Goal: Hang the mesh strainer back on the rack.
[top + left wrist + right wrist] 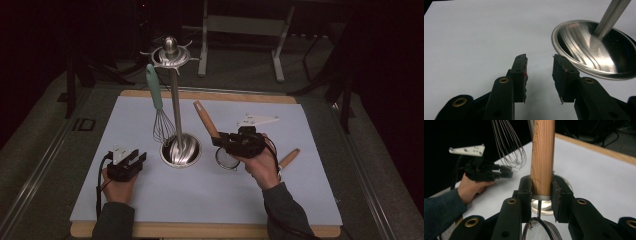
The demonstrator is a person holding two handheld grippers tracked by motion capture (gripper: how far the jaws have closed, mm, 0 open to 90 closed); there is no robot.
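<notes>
A steel utensil stand [175,100] rises from a round base [599,50] in the middle of the pale mat. A whisk [159,107] with a teal handle hangs from one of its top hooks, its wires [509,147] near the base. My right gripper [220,139] is shut on the wooden handle [542,157] of a small mesh strainer. The handle points up and away, and the mesh bowl [540,232] hangs below the jaws, just above the mat. My left gripper [139,157] rests on the mat left of the base, open [539,58] with nothing between its fingers.
Another wooden-handled utensil [289,158] lies on the mat to the right of my right hand. The mat [125,200] covers a wooden board on the table. Dark floor and metal frame legs [280,45] lie beyond the far edge.
</notes>
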